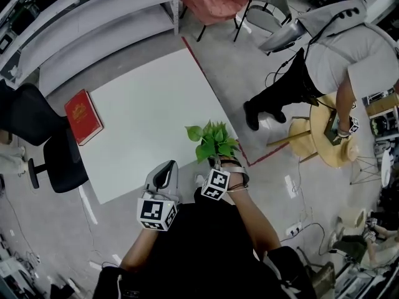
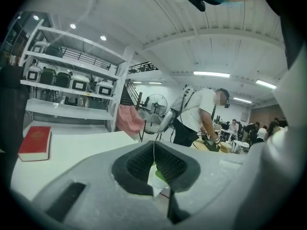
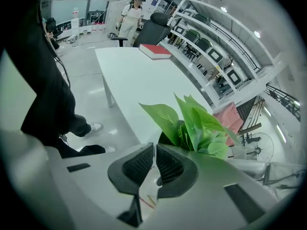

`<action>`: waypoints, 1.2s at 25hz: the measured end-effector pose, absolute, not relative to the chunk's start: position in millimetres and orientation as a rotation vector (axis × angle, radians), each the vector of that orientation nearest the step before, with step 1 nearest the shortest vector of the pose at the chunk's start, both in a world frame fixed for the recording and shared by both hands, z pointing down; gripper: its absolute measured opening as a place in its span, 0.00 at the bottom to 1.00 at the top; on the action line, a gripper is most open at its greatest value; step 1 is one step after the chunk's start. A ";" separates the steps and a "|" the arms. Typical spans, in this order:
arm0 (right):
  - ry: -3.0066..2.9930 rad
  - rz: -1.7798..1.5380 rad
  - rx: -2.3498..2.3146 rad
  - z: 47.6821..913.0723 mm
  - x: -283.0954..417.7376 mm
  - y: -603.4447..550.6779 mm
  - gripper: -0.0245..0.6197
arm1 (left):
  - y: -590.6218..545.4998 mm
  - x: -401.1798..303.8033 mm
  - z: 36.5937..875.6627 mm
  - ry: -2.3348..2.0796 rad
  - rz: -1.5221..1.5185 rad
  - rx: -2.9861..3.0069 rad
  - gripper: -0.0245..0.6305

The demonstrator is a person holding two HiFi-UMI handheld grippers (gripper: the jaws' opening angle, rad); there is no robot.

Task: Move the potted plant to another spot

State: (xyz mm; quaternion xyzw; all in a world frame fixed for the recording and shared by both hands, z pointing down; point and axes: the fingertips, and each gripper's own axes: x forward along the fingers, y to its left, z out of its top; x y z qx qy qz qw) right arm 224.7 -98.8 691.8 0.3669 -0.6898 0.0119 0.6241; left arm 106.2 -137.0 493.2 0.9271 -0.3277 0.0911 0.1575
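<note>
The white desk (image 1: 149,104) is seen filling the middle of the head view, with a red book (image 1: 83,116) laid at its 9 o'clock edge. The potted plant (image 1: 215,143) is found at the desk's 5 o'clock corner, well apart from the book. The right gripper (image 3: 154,152) is set against the plant from 6 o'clock. Its fingers (image 3: 138,166) are drawn almost together with only a thin slit left, and the pot's rim is judged to be pinched there, with the leaves rising just beyond at 1 o'clock. The left gripper (image 1: 163,174) is held at 8 o'clock of the plant, its fingers (image 2: 139,164) pressed together on nothing. Whether the pot is lifted off the desk cannot be told. The grasp is judged to be made; the carrying to another spot and the setting down are left to be done.
</note>
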 end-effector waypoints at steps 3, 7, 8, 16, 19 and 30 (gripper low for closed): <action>-1.575 0.052 0.855 692.8 248.0 -99.4 0.06 | -138.6 122.7 494.3 -0.925 0.272 2.655 0.07; -1.563 0.070 0.876 694.0 276.7 -107.6 0.06 | -143.3 138.8 498.1 -0.924 0.294 2.652 0.07; -1.560 0.071 0.879 694.8 283.4 -110.4 0.06 | -145.0 142.3 499.5 -0.928 0.298 2.648 0.07; -1.558 0.095 0.871 710.7 317.4 -119.8 0.06 | -154.4 172.5 506.0 -0.945 0.321 2.629 0.07; -1.547 0.078 0.865 711.5 324.8 -125.7 0.06 | -156.7 181.3 509.6 -0.943 0.335 2.627 0.07; -1.547 0.059 0.805 723.1 329.9 -127.0 0.06 | -162.6 200.3 515.8 -0.952 0.381 2.604 0.07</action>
